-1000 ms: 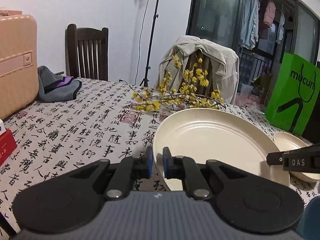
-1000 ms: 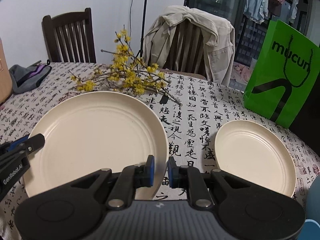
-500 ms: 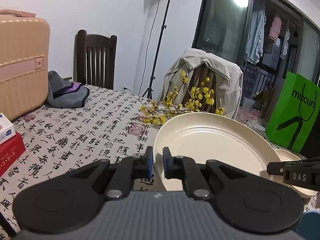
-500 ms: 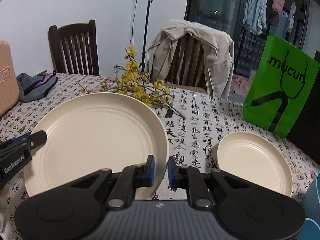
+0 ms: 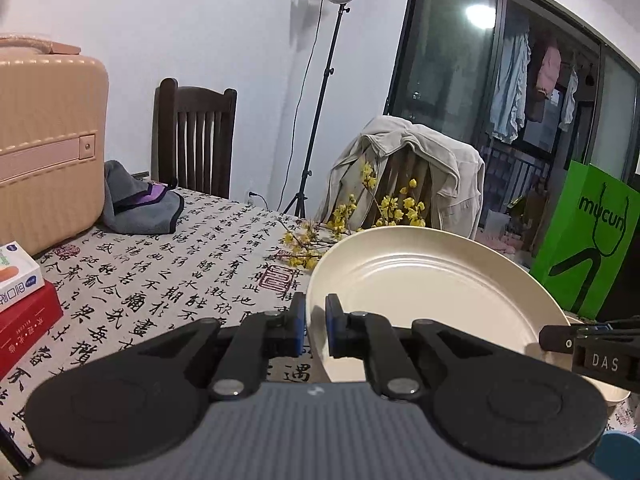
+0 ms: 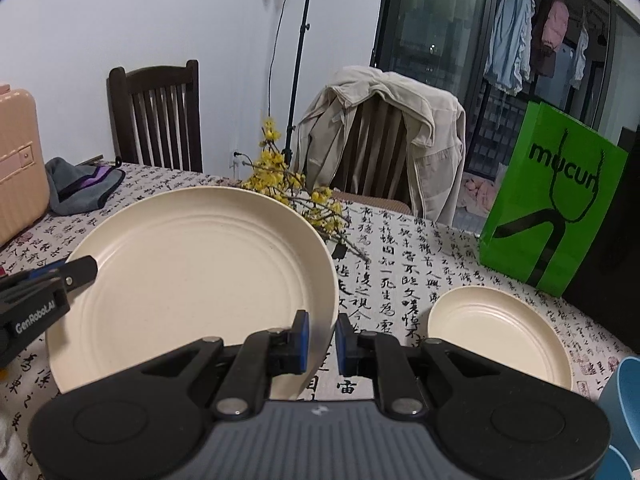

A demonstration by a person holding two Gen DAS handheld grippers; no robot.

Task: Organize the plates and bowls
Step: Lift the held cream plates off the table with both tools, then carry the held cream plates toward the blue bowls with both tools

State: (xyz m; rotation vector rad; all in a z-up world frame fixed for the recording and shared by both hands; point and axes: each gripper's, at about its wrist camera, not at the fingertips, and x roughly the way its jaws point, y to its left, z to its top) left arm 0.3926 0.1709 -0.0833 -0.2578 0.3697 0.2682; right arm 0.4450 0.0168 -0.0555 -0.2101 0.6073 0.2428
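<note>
A large cream plate [image 5: 432,280] [image 6: 192,276] is held in the air above the table, one gripper on each side. My left gripper [image 5: 316,322] is shut on its left rim. My right gripper [image 6: 322,334] is shut on its right rim. The right gripper's tip shows at the right of the left wrist view [image 5: 592,344]; the left gripper's tip shows at the left of the right wrist view [image 6: 48,284]. A smaller cream plate [image 6: 496,336] lies flat on the table to the right, below the large plate's level.
The table [image 5: 168,280] has a calligraphy-print cloth. Yellow flower branches [image 6: 292,188] lie behind the plate. A green paper bag [image 6: 552,204] stands back right, a blue bowl [image 6: 624,408] near right. A tan suitcase [image 5: 44,148], a grey cloth [image 5: 140,208] and boxes [image 5: 20,300] are at left.
Both grippers have raised the large plate off the table. The table and the small plate now sit lower in both views.
</note>
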